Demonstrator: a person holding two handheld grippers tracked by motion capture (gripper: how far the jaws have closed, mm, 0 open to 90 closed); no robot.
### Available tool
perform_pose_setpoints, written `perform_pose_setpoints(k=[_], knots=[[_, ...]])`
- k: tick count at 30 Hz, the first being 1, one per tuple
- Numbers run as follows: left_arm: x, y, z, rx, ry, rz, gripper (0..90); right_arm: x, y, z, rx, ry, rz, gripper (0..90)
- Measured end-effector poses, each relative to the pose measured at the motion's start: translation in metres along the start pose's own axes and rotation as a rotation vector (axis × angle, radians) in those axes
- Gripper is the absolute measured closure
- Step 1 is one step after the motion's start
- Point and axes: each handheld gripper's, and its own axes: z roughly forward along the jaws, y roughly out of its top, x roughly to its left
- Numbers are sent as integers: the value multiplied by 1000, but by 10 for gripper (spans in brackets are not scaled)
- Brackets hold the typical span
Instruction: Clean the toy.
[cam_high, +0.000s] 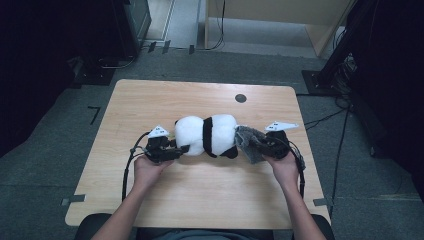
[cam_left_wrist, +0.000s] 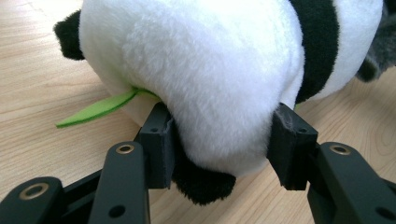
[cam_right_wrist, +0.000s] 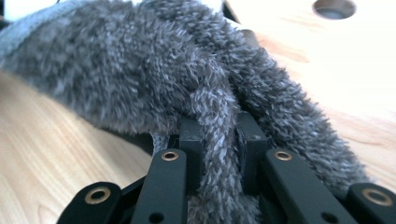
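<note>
Panda plush (cam_high: 207, 134) clamped in left jaws, grey furry cloth (cam_high: 248, 141) pinched in right jaws, on table (cam_high: 200, 195).

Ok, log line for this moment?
left gripper: gripping panda toy | right gripper: shut on grey cloth | table: toy lying down

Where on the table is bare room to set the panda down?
Bare wood lies between the plush panda and the table's far edge, short of the round hole, and along the near edge. The middle is crowded: both tools flank the panda and grey fuzzy cloth.
</note>
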Motion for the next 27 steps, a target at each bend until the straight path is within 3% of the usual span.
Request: perform_pose_setpoints(k=[9, 12, 18, 21, 24, 27], knots=[[-2, 0, 1, -1, 12, 11, 476, -10, 27, -9, -89, -40, 46, 770], [-2, 0, 1, -1, 14, 13, 473, -11, 36, -2, -92, -27, 62, 769], [-2, -1, 1, 3, 20, 19, 472, 1, 49, 23, -68, 17, 56, 765], [0, -1, 2, 4, 25, 13, 472, 7, 48, 36, -54, 15, 58, 767], [-2, -2, 2, 0, 42, 26, 472, 4, 44, 40, -72, 33, 93, 770], [-3, -2, 2, -1, 45, 30, 472, 2, 37, 44, -54, 24, 100, 772]])
